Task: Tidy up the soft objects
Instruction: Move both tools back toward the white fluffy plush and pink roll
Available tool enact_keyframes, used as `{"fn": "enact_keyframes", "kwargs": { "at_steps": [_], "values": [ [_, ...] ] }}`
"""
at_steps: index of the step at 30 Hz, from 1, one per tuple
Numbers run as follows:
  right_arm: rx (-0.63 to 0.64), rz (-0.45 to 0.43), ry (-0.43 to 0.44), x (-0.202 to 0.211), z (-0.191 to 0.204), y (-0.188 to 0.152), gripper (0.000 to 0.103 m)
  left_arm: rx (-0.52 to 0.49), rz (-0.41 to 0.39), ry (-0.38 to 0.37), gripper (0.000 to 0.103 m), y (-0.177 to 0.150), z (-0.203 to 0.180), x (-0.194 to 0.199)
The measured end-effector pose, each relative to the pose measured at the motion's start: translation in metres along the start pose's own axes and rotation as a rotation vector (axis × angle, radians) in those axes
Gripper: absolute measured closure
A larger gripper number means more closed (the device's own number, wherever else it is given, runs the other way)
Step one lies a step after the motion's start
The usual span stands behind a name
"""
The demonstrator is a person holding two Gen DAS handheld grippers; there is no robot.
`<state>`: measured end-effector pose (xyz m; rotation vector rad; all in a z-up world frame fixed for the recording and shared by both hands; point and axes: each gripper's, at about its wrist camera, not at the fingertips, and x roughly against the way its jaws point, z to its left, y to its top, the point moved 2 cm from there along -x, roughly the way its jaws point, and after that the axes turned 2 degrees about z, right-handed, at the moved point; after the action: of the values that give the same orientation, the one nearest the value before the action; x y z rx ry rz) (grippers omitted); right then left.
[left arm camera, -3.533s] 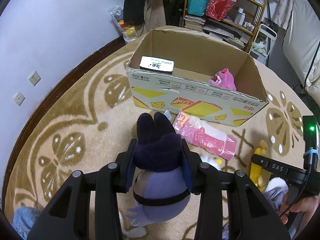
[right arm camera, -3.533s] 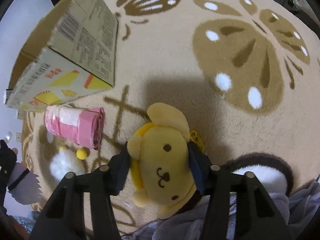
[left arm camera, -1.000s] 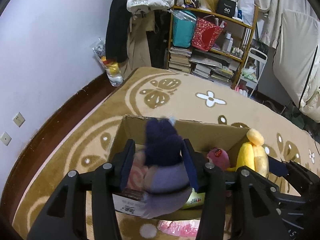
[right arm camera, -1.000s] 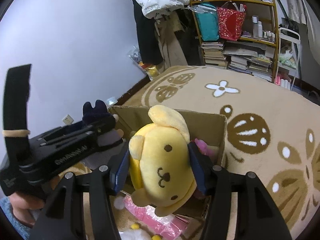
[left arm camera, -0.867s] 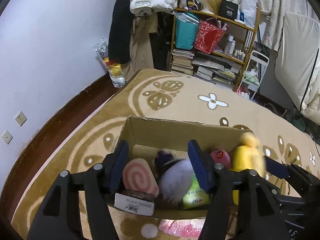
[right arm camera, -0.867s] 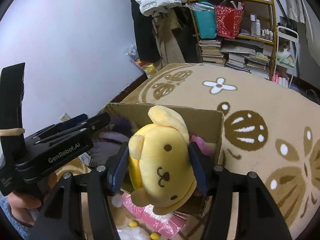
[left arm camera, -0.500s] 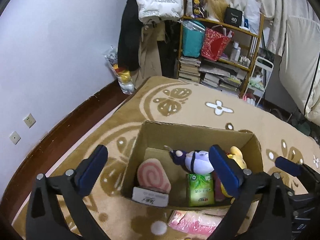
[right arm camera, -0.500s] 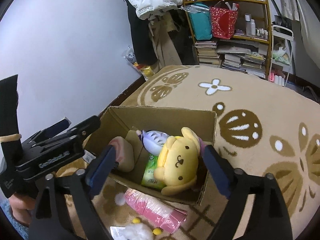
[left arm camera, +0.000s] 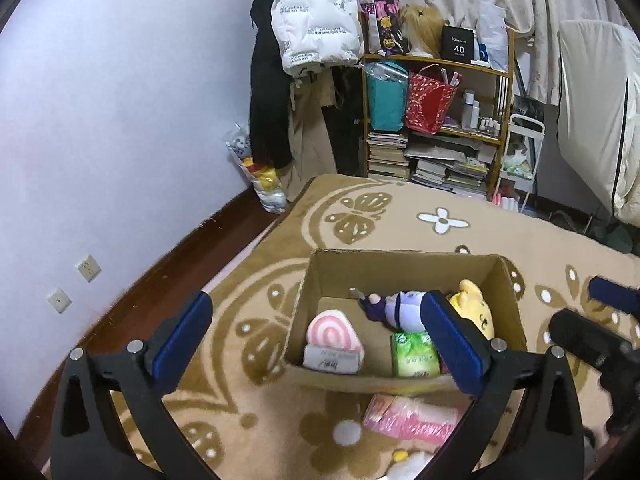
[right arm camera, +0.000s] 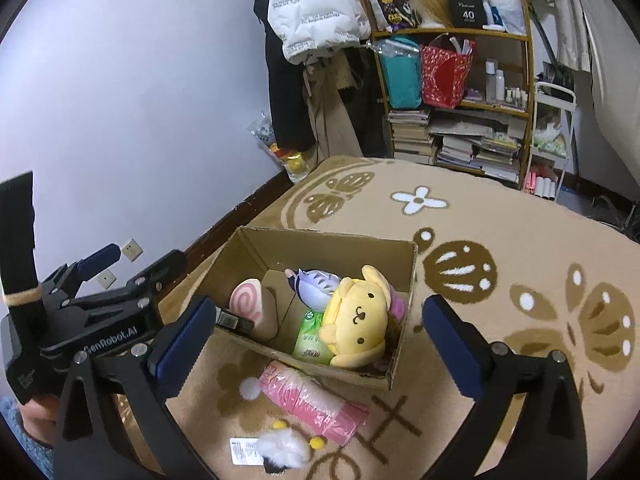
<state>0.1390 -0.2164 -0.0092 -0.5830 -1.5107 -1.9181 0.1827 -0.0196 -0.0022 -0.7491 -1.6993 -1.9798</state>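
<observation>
Left gripper (left arm camera: 316, 336): our fingers are spread wide with nothing between them, held above the box.
Right gripper (right arm camera: 316, 336): released too, fingers apart and bare, also over the box.
Box (right arm camera: 256, 250): open cardboard, standing on the rug (right arm camera: 520, 240).
Already in: the yellow dog (right arm camera: 358, 318) lies at the right end, touching the purple doll (right arm camera: 314, 282) behind it; a pink swirl plush (right arm camera: 252, 304) sits at the left, a green pack (right arm camera: 310, 340) in front between them, something pink behind the dog.
Still out: a pink roll (right arm camera: 314, 402) lies on the rug just in front of the box; a white fluffy toy (right arm camera: 280, 446) with yellow bits is near it.
Progress: we judge it well along, two pieces left to gather.
</observation>
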Motion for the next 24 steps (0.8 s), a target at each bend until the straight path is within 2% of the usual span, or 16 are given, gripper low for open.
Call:
{"fn": "enact_keyframes", "kwargs": {
  "at_steps": [4, 11, 18, 24],
  "values": [
    [-0.012, -0.014, 0.012, 0.016, 0.0, -0.005, 0.0, -0.036, 0.01, 0.039, 0.0, -0.013, -0.003, 0.019],
    [-0.016, -0.019, 0.011, 0.033, 0.002, -0.019, 0.0, -0.032, 0.059, -0.002, 0.0, -0.036, -0.007, 0.034],
    [-0.025, -0.012, -0.002, 0.032, 0.002, -0.033, 0.0, -0.008, 0.145, -0.02, 0.0, -0.067, -0.005, 0.02],
    [-0.035, 0.044, -0.001, 0.006, -0.005, -0.049, 0.0, -0.043, 0.241, -0.018, 0.0, -0.087, -0.012, -0.003]
  ]
}}
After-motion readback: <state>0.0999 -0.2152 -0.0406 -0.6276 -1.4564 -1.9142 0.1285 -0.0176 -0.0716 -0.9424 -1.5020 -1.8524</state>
